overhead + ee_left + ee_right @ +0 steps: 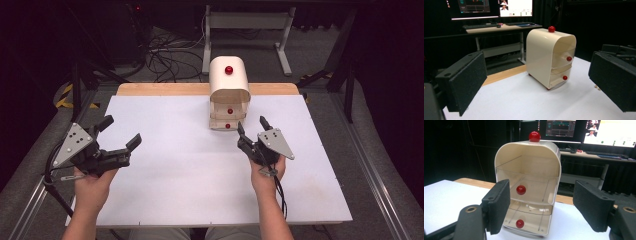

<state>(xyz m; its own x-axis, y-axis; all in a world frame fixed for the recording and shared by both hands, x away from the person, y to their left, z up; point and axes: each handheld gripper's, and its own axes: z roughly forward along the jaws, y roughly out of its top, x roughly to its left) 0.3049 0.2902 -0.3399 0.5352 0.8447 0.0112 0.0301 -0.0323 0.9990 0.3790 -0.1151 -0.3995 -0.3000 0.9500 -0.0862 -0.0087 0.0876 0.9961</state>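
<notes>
**Right gripper at drawer unit, no readable labels**

Cream drawer unit (229, 95) stood at the far middle of the white table (165, 175), its front facing the near side. Two clear drawers, each with a red knob; upper drawer knob (521, 190), lower drawer knob (519, 223), plus a red ball on top (534, 136). No brand or writing seen on the unit. Far monitors (599, 132) showed text too small to read. Right gripper (251, 127) sat just near of the unit, jaws moderately apart, nothing between them. Left gripper (120, 132) sat well left, jaws wide, holding nothing.
</notes>
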